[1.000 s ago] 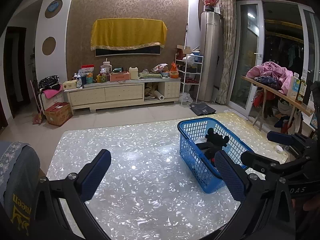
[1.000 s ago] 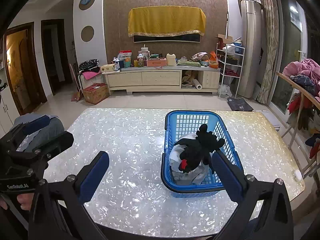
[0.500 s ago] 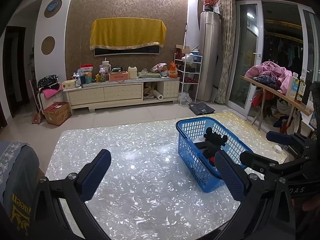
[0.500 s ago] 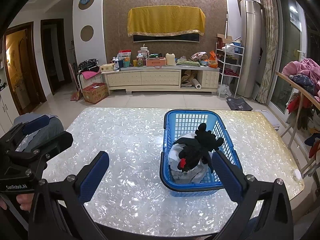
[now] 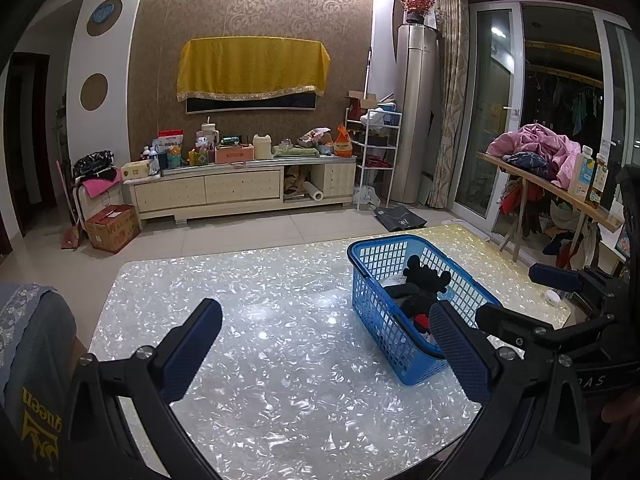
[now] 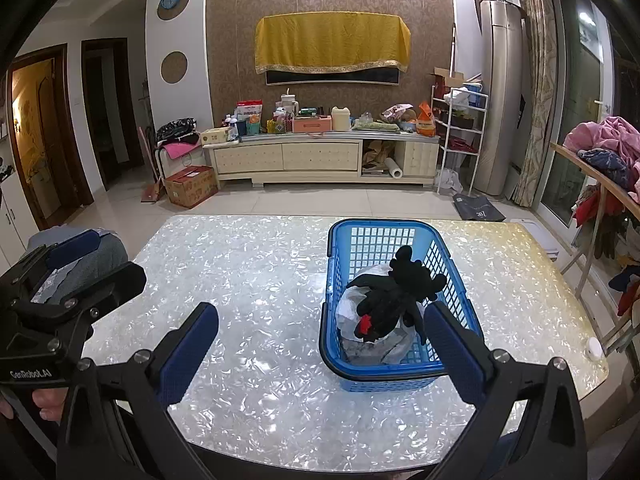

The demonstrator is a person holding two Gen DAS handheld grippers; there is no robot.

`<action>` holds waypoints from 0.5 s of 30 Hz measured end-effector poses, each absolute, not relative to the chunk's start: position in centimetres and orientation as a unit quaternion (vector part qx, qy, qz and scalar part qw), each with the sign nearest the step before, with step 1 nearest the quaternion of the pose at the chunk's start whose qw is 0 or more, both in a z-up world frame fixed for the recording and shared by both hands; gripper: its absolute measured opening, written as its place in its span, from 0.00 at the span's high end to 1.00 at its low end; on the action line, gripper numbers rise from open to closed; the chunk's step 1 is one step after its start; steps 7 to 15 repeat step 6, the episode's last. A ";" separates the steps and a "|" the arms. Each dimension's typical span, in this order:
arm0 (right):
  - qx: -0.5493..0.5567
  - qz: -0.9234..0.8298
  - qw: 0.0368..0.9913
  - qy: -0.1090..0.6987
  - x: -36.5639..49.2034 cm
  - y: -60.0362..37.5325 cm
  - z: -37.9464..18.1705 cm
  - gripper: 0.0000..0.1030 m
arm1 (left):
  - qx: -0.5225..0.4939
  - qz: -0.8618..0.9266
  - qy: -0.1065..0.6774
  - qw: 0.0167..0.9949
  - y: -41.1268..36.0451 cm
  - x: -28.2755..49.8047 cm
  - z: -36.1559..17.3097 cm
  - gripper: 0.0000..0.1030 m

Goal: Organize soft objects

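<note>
A blue plastic basket [image 6: 340, 368] stands on the right half of the pearly white table [image 6: 256, 288]. In it lies a black plush toy [image 6: 394, 300] with a red spot, on top of a pale grey-white soft bundle [image 6: 360, 308]. The basket [image 5: 376, 320] and the plush [image 5: 424, 284] also show in the left wrist view. My left gripper [image 5: 324, 344] is open and empty above the table, left of the basket. My right gripper [image 6: 320, 344] is open and empty, just in front of the basket's near rim. Each gripper shows at the edge of the other's view.
A small white round object [image 6: 595, 347] lies near the table's right edge. A grey-covered chair back [image 5: 28, 344] stands at the table's left side. A wooden rack with piled clothes [image 5: 536, 156] is to the right. A TV cabinet [image 6: 320, 156] stands across the room.
Both views have shifted only slightly; the basket sits a touch further left and lower in frame. Both grippers stay open and empty.
</note>
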State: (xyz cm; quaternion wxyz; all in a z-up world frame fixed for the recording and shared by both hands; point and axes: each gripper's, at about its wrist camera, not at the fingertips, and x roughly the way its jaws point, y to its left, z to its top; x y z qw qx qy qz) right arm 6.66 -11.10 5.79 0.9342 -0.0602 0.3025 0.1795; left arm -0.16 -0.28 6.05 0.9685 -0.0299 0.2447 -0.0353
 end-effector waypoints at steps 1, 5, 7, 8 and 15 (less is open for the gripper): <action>-0.060 0.179 0.934 0.302 6.7 -11.1 5.8 0.00 | -0.030 -0.035 0.245 0.968 -0.3 -0.2 6.0 0.00; -0.059 0.180 0.934 0.303 6.7 -11.2 5.8 0.00 | -0.032 -0.034 0.244 0.969 -0.3 -0.2 6.0 0.00; -0.060 0.180 0.934 0.303 6.7 -11.2 5.8 0.00 | -0.032 -0.033 0.245 0.969 -0.3 -0.3 6.0 0.00; -0.060 0.180 0.934 0.303 6.7 -11.2 5.8 0.00 | -0.032 -0.033 0.245 0.969 -0.3 -0.3 6.0 0.00; -0.060 0.180 0.934 0.303 6.7 -11.2 5.8 0.00 | -0.032 -0.033 0.245 0.969 -0.3 -0.3 6.0 0.00</action>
